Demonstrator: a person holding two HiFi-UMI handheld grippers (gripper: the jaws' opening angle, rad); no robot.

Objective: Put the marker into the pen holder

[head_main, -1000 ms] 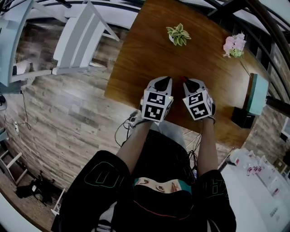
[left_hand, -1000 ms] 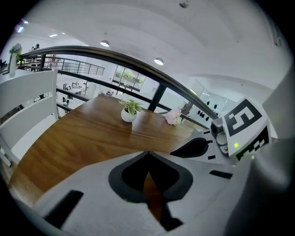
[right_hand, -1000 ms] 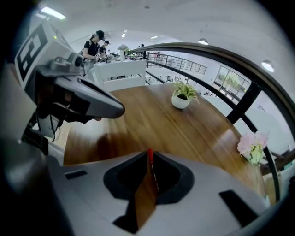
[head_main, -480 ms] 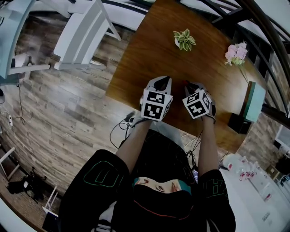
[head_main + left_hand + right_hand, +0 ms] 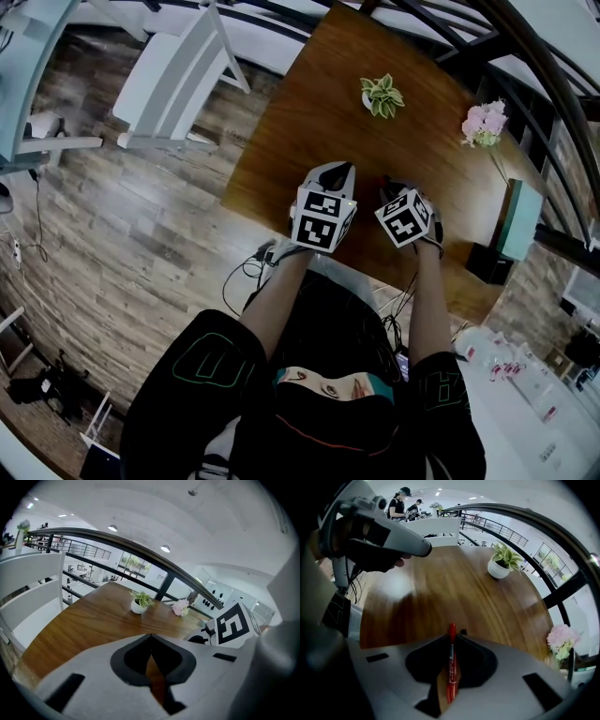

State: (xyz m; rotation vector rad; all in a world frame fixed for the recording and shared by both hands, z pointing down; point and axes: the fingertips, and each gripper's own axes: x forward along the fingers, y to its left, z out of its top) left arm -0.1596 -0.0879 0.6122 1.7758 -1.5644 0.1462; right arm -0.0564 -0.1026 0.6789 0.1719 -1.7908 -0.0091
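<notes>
right gripper (image 5: 452, 641) fingers clamp slim red marker (image 5: 450, 677) | left gripper (image 5: 151, 639) fingers together, empty

Bright, even indoor light fills all 3 views. Round ceiling lamps (image 5: 112, 528) glow in the left gripper view. The wooden table (image 5: 454, 592) shows a pale sheen and a soft shadow at its left. Fisheye distortion bends the railing (image 5: 140, 546), and the corners go black. The red marker (image 5: 451, 667) looks sharp.
</notes>
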